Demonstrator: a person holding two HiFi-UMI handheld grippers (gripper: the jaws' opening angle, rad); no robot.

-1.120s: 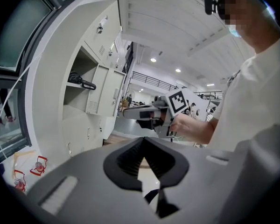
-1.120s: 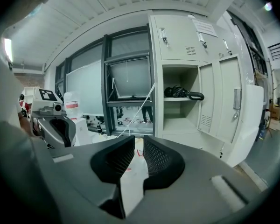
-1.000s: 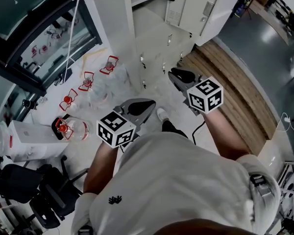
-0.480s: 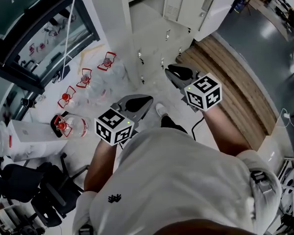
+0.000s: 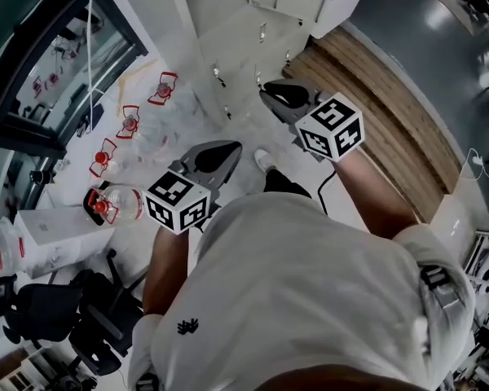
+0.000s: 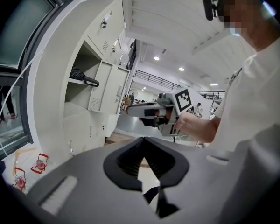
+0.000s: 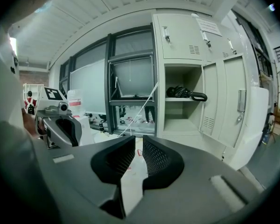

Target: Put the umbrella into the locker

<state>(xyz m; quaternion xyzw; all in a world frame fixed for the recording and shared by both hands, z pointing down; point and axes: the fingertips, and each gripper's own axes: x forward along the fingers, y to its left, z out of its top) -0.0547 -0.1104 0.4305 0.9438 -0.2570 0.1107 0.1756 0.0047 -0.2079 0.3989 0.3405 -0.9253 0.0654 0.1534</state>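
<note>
Black folded umbrella (image 7: pixel 185 93) with hooked handle was noted lying on the shelf (image 7: pixel 179 100) inside the open pale-grey steel locker (image 7: pixel 177 41). Left hand-held gripper (image 6: pixel 142 141) and right hand-held gripper (image 7: pixel 137 141) were held empty, jaws together, well clear. Hinged door (image 7: pixel 233 101) was judged best pushed flat, slowly.

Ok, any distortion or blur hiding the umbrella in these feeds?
Right gripper view: strong fisheye, dark corners, but the umbrella in the open locker is sharp. Left gripper view: same bending, umbrella small yet clear. Head view: umbrella out of frame.
</note>
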